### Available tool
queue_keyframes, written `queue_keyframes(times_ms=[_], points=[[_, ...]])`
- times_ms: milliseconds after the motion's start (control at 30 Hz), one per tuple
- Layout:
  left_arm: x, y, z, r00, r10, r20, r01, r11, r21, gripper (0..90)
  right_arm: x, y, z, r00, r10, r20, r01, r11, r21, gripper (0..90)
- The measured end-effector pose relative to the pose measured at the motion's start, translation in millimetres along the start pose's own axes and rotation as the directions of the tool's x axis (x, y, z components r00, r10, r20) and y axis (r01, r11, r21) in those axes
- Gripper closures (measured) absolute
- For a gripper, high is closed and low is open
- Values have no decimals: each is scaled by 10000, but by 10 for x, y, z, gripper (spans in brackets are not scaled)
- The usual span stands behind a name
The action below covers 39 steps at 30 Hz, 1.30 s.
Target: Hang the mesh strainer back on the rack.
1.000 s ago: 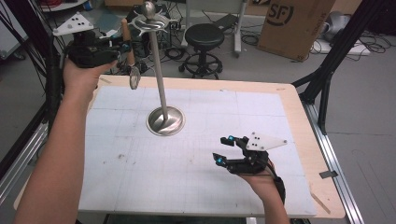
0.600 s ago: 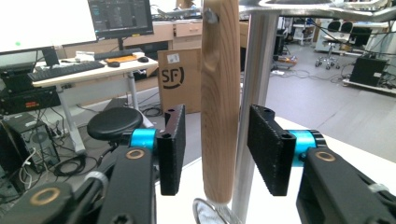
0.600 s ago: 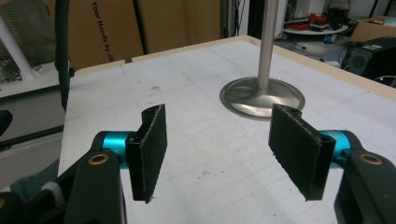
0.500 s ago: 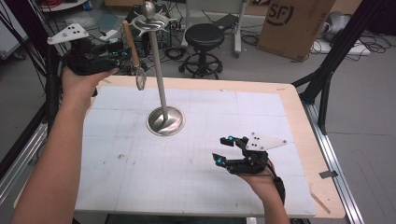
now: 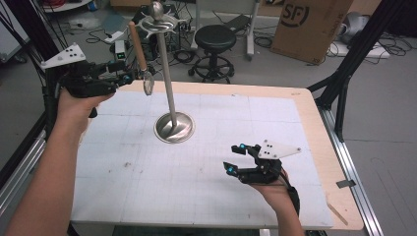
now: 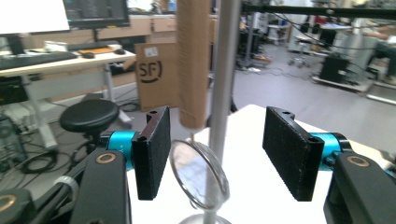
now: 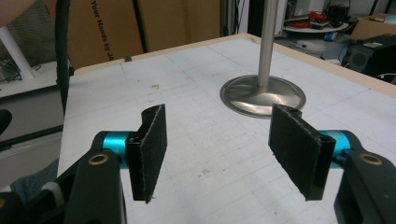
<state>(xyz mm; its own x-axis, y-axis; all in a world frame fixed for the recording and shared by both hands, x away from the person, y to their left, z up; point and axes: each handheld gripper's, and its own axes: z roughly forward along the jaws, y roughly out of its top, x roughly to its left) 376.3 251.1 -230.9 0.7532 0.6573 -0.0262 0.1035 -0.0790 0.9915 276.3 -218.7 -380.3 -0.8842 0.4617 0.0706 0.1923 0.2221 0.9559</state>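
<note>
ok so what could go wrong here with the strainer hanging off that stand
1. The left gripper jaws have just been opening and stand apart either side of the strainer, so it hangs from the stand top alone; if its hook sits poorly it may drop.
2. Its mesh lies between the jaws, close to the pole; pulling back carelessly could snag it and swing it off.
3. The right gripper rests open and far off, so nothing steadies the stand.

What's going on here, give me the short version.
A person is hanging a wooden-handled strainer on a metal stand on the white table. The strainer dangles from the stand's top rack, and the left gripper has just been opening its jaws; in the left gripper view the strainer's mesh hangs between the pads without touching them. The right gripper rests open and empty near the table's front.
</note>
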Motion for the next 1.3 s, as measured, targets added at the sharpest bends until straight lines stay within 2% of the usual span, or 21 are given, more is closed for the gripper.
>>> queue_keyframes(times_ms=[167,333,633,1000,1167,1300], points=[[-86,-67,-23,9959,270,862,-290,9993,224,391,0,-2,6,10000,0,-25,0,10000,18,367],[-181,-159,-17,9908,446,1279,-495,9982,353,346,6,-5,10,10000,65,-49,-65,10000,62,366],[-282,-403,-35,9860,381,1622,-459,9979,446,290,-6,-16,-5,10000,90,19,-90,10000,19,366],[-443,-794,-60,9880,312,1514,-433,9961,773,252,-25,-39,-8,9998,174,46,-174,9998,50,366],[-543,-1002,-54,9856,196,1681,-363,9946,968,237,-32,-49,-13,9998,203,82,-203,9998,45,365],[-607,-1109,-71,9837,194,1788,-373,9945,975,227,-35,-53,-26,9997,217,82,-217,9998,26,365]])
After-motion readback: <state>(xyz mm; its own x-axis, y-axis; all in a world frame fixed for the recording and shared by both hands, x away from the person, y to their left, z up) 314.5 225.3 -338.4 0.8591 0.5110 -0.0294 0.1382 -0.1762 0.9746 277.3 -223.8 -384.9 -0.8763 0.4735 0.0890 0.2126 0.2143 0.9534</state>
